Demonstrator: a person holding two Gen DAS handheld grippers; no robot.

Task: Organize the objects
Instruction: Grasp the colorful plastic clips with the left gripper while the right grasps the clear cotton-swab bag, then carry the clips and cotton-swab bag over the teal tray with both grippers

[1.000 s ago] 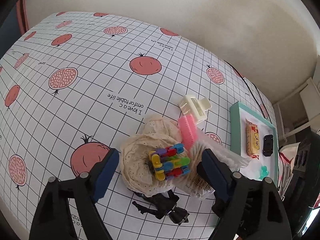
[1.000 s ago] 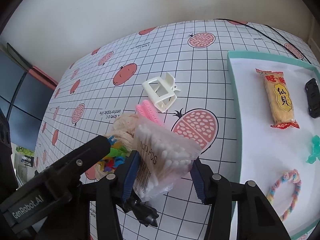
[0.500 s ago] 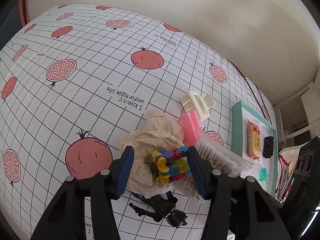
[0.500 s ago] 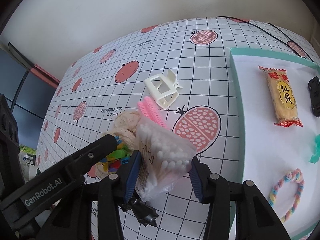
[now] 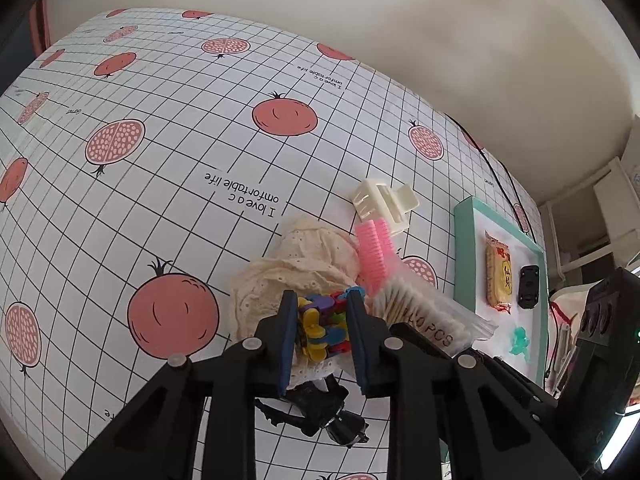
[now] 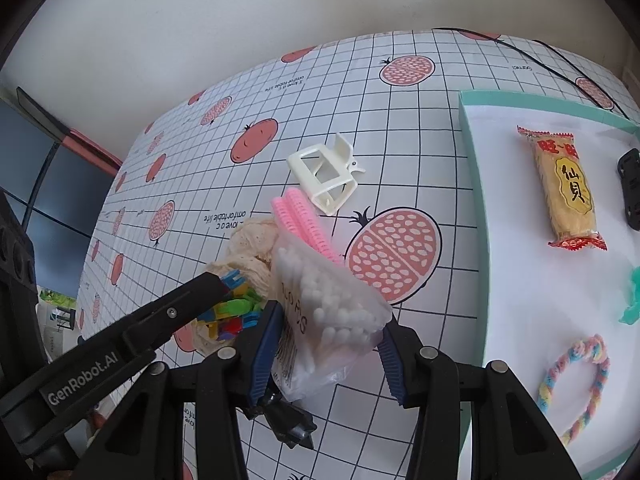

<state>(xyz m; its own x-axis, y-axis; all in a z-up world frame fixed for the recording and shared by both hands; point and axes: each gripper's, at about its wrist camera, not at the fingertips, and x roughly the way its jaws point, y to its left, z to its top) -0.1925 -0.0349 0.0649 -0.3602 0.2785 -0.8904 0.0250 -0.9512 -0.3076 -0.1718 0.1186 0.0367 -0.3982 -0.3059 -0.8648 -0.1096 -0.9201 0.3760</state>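
Observation:
A toy of small multicoloured plastic pieces (image 5: pixel 320 324) rests on a cream lace cloth (image 5: pixel 296 264). My left gripper (image 5: pixel 322 300) is shut on the toy, with a blue pad against each side. One left finger (image 6: pixel 200 288) also shows in the right wrist view, on the toy (image 6: pixel 236 312). A clear bag of cotton swabs (image 6: pixel 332 292) stands tilted between the pads of my right gripper (image 6: pixel 328 320), which is shut on it. In the left wrist view that bag (image 5: pixel 432 320) lies just right of the toy.
A pink comb (image 6: pixel 304 220) and a cream claw clip (image 6: pixel 324 180) lie just beyond the pile. A black object (image 5: pixel 320 412) sits under the grippers. At the right, a teal-rimmed tray (image 6: pixel 476 184) holds a snack packet (image 6: pixel 568 192), a black item, a teal clip and a pastel braid (image 6: pixel 580 380).
My left gripper went from wide open around the pile to shut on the colourful toy. The right gripper narrowed slightly on the swab bag and stayed in place.

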